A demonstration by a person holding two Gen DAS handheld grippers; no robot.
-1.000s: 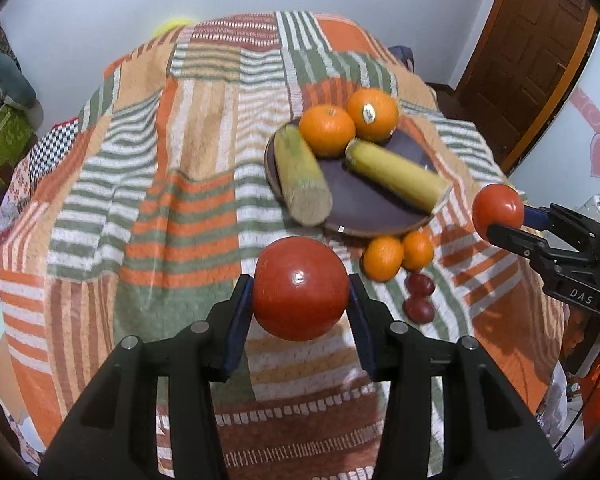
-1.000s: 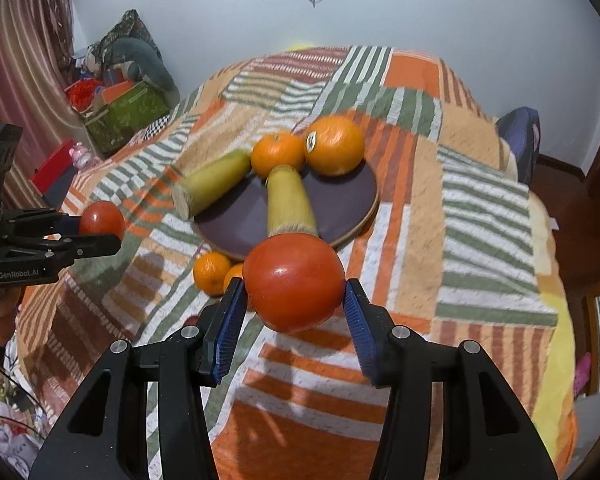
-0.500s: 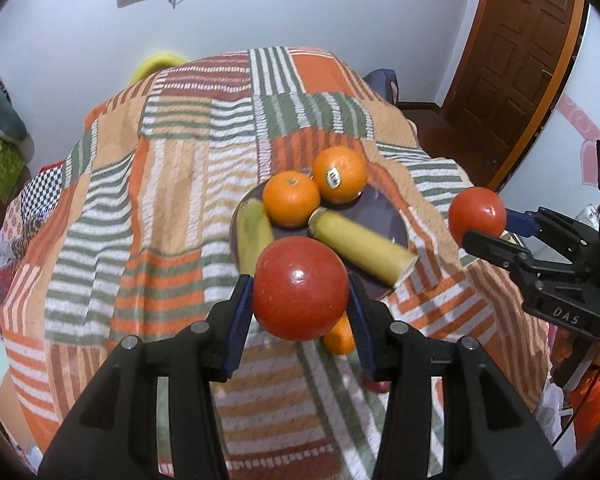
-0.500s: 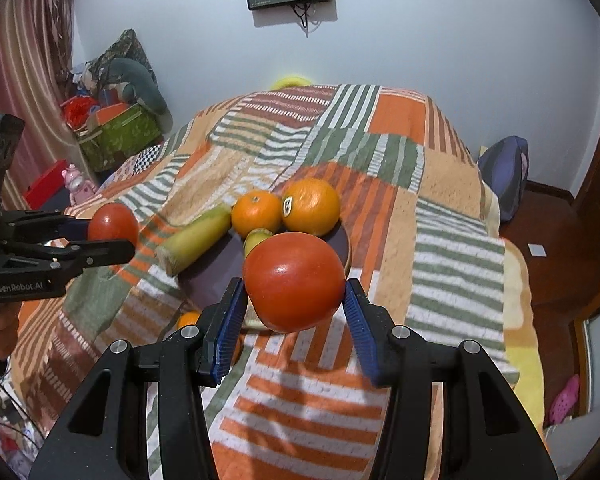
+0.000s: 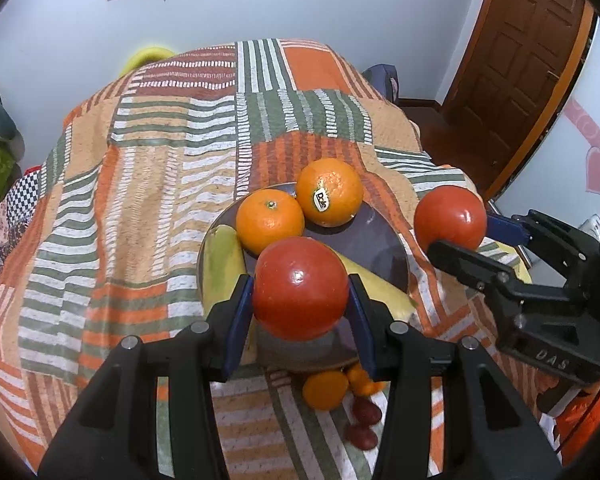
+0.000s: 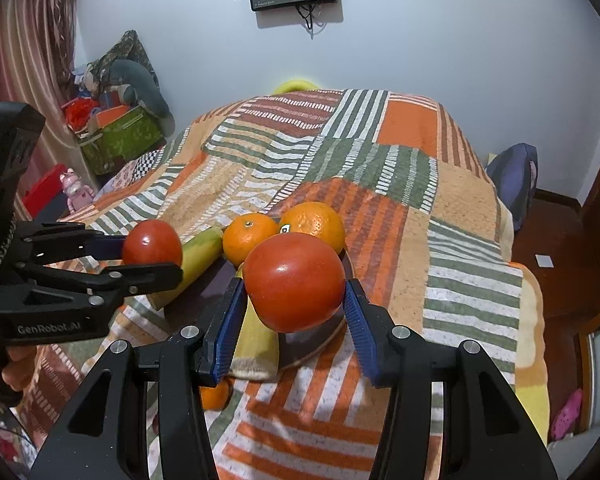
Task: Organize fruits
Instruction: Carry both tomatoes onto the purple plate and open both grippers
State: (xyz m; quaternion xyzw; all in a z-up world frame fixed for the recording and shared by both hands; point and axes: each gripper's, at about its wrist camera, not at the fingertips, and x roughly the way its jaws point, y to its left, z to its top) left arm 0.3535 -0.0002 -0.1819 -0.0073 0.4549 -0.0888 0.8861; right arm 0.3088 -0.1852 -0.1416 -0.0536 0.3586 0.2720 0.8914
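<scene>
Left wrist view. Left gripper clamped on a tomato, both pads pressed to its sides, held above the near part of the dark plate. Step in hand, as I judge it: carrying tomatoes to the plate. On the plate, ahead of the gripper: two oranges touching each other, and two yellow-green banana-like pieces, one to the left, one partly hidden behind the tomato. Below the gripper, off the plate on the striped blanket: small orange fruits and small dark red fruits.

Right wrist view. Right gripper likewise closed on a second tomato, over the plate's right side; rim shows under it. Left gripper visible to the left, holding its tomato.

Next move, judged: lower each tomato into a bare patch of plate before letting go. Bare space looks limited; a round tomato may roll against the oranges.
</scene>
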